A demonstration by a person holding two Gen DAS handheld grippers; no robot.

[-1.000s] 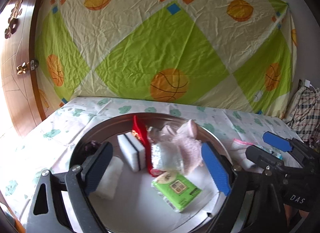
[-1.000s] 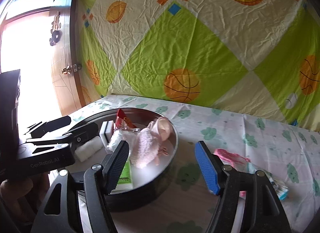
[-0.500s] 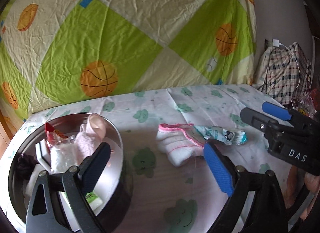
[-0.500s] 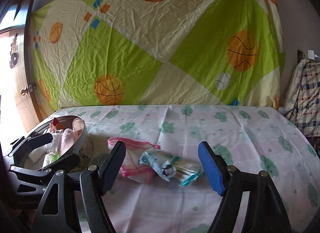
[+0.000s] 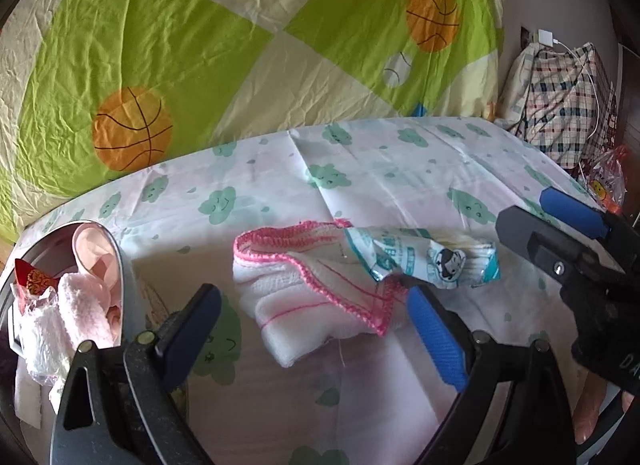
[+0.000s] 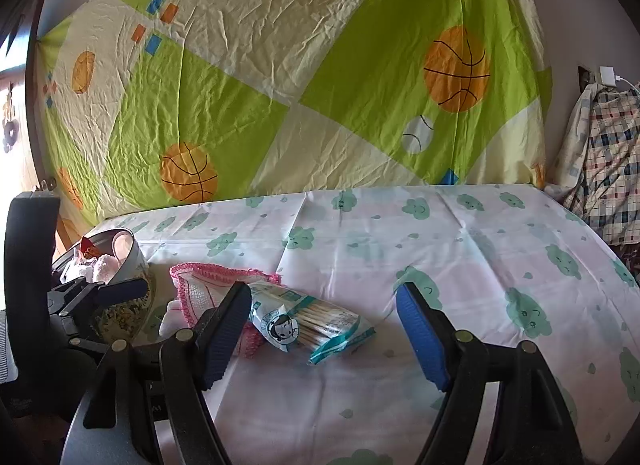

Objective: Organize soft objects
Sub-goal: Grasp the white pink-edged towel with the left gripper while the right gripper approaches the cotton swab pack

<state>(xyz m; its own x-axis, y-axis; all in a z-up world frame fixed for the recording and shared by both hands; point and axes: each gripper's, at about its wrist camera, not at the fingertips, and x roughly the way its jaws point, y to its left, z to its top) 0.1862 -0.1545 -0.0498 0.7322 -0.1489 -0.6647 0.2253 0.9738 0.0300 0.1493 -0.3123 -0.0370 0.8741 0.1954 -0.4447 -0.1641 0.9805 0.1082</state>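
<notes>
pink-edged white cotton, a folded cloth (image 5: 316,297) lay on the tabletop (image 5: 400,169) between the pads of our left claw (image 5: 316,333), which we held spread wide with nothing clamped in it. we had brought that claw in low and tilted down, we judge, so that its two pads could straddle the cloth and pinch it from both sides. the cloth was bunched rather than flat, which should give the pads a fold to bite on.

on top of the cloth's edge, toward 2 o'clock from it in the left wrist view, rested a crinkly teal packet of cotton swabs (image 5: 432,261). it overlapped the cloth, so lifting the cloth alone could drag or tip the packet. we judge that is why our right claw (image 6: 320,329) sat over the packet, its pads apart and gripping nothing, with the packet lying between them but nearer the left pad.

the metal basin (image 5: 124,281) stood at 9 o'clock of the cloth, close beside it. it already held a fluffy pink item (image 5: 86,305), a red packet (image 5: 30,277) and clear plastic wrapping, so it looked like the place where the soft things were gathered. the cloth and the swab packet were the two things left outside it, as far as we could see.

the cloud-print cover on the tabletop looked smooth, so the cloth might slide before the pads closed.
</notes>
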